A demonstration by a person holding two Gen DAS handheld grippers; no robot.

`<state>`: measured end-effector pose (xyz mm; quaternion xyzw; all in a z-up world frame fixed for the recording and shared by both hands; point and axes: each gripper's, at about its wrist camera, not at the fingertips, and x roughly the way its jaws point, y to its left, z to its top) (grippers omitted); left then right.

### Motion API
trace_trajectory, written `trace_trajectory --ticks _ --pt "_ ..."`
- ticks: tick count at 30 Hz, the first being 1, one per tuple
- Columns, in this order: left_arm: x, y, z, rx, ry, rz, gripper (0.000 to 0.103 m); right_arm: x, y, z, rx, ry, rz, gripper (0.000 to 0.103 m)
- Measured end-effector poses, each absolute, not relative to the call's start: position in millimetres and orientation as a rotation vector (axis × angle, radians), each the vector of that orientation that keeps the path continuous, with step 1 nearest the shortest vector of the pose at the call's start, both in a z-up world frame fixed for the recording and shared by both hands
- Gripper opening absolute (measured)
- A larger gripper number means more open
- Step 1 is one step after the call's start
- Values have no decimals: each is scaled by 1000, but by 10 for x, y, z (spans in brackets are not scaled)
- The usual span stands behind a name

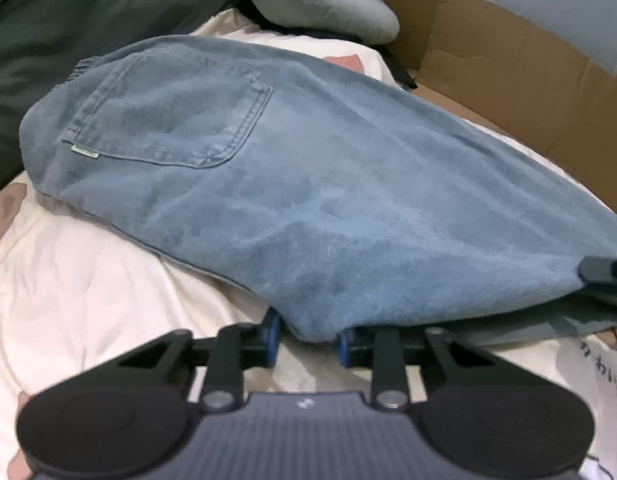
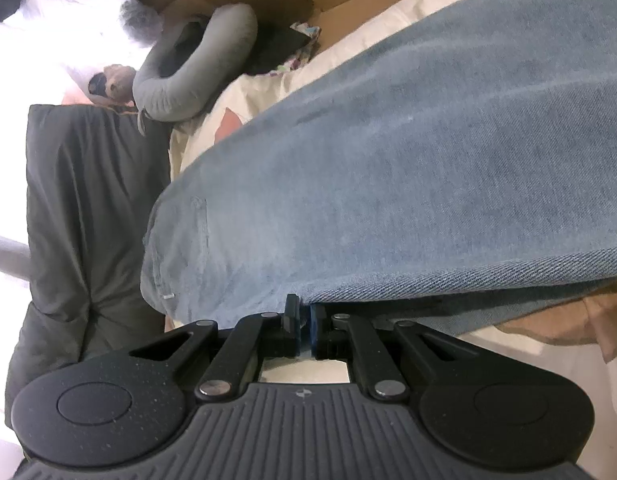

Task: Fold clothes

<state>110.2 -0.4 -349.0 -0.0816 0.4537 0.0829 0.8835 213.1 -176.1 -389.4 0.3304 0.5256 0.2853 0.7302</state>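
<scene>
Jeans lie doubled lengthwise on white bedding, both grippers, left and right, pinching their near edge; keep both grips level so layers stay aligned.

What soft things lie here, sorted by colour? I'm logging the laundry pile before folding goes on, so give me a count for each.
Blue: 1, the jeans, pinched by the left claw and the right claw.
Grey: 1, the curved pillow.
Dark: 1, the cushion.
Cream: 1, the bed cover.
Total: 4.
</scene>
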Motion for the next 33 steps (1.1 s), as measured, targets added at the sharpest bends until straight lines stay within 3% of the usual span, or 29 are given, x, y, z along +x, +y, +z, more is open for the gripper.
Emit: trace_trajectory --ticks 3,5,11,33 --pt "1092 52 -3437 -171 955 164 18 2080 -1788 -3951 722 1180 620 9" --pt "1104 82 -3398 -184 962 163 16 2031 -1832 -3982 718 1190 610 26" --pt "1152 87 -3258 -174 964 159 15 1914 -2113 -4000 741 1173 569 42" --pt "1293 228 -2991 -149 942 172 13 1382 -4363 -3951 871 880 -13 43"
